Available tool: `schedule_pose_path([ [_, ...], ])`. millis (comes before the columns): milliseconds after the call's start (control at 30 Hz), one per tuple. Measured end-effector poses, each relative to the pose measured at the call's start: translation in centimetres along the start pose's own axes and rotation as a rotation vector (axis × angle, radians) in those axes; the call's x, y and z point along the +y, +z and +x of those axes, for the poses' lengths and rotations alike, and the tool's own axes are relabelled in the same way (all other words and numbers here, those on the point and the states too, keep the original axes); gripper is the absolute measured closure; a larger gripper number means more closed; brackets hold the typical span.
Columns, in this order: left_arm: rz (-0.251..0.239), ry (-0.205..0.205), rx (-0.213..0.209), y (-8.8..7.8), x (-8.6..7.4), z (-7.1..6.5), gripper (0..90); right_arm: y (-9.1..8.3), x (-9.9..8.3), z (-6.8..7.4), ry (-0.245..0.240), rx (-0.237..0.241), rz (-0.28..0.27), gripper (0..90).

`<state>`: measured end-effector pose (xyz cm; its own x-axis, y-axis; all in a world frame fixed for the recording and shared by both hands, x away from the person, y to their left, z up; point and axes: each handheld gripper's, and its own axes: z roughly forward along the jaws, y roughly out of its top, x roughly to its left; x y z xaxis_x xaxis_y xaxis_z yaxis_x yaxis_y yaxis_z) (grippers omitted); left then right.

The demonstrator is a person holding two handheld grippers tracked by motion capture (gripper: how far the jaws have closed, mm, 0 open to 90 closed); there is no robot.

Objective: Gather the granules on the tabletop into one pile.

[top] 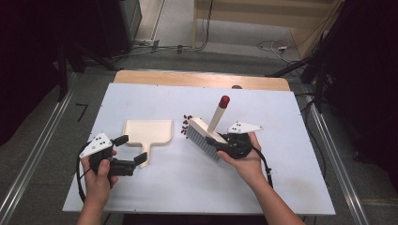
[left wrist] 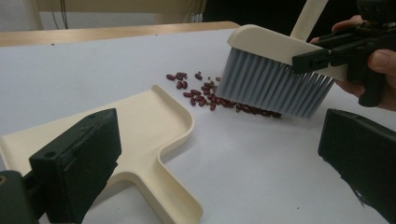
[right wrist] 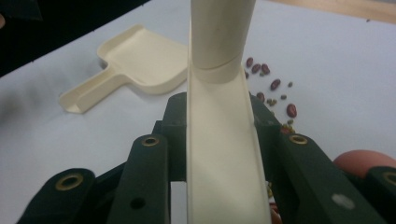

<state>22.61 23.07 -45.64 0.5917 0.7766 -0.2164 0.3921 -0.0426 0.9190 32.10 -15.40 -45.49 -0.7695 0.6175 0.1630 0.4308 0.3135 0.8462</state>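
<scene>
A person is sitting at a white-topped table [top: 155, 192] and holding a black two-jaw gripper in each hand.

The right gripper [top: 217, 144] is clamping the cream plastic head of a hand brush with grey bristles [top: 202, 138], its jaws closed tight on either side of the head. In the right gripper view, the cream brush head [right wrist: 219, 154] is running up between the two black jaws. The brush's cream handle is rising at a tilt away from the person, and it is ending in a dark red tip [top: 224, 101]. The bristles are pointing down and are touching the table.

A small scatter of dark red beans [top: 186, 123] is lying on the table at the far left end of the brush. In the left gripper view, the beans [left wrist: 198, 93] are spreading from just under the bristle tips [left wrist: 271, 86] toward the mouth of the dustpan.

A cream plastic dustpan with a short flat handle [top: 149, 133] is lying flat on the table, to the left of the brush and slightly apart from the beans. Its handle is pointing toward the person.

The left gripper [top: 130, 151] is hovering beside the dustpan handle with its jaws standing wide apart. It is gripping nothing, and the handle [left wrist: 173, 196] is lying between the two jaws, untouched.
</scene>
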Motion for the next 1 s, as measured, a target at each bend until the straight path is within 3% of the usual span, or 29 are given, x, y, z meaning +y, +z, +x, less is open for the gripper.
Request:
schedule_pose_path([
  [133,-0.008,-0.002,0.006,-0.2,0.0,0.0,0.0,1.0,0.6,1.1,0.047,-0.036,-0.023,65.2],
  [267,-0.015,-0.006,0.008,-0.3,0.0,0.1,0.0,3.4,0.7,2.5,0.105,-0.058,-0.003,65.2],
  [467,-0.014,-0.013,0.010,-0.4,-0.1,0.2,0.0,5.5,0.8,3.0,0.118,-0.085,0.004,65.2],
  [633,-0.015,-0.014,0.008,-0.4,-0.1,0.3,0.0,5.9,0.7,2.0,0.129,-0.138,0.011,65.1],
  [1000,-0.009,-0.013,0.003,-0.3,-0.1,0.2,0.0,4.3,0.3,-0.3,0.144,-0.192,0.010,65.1],
])
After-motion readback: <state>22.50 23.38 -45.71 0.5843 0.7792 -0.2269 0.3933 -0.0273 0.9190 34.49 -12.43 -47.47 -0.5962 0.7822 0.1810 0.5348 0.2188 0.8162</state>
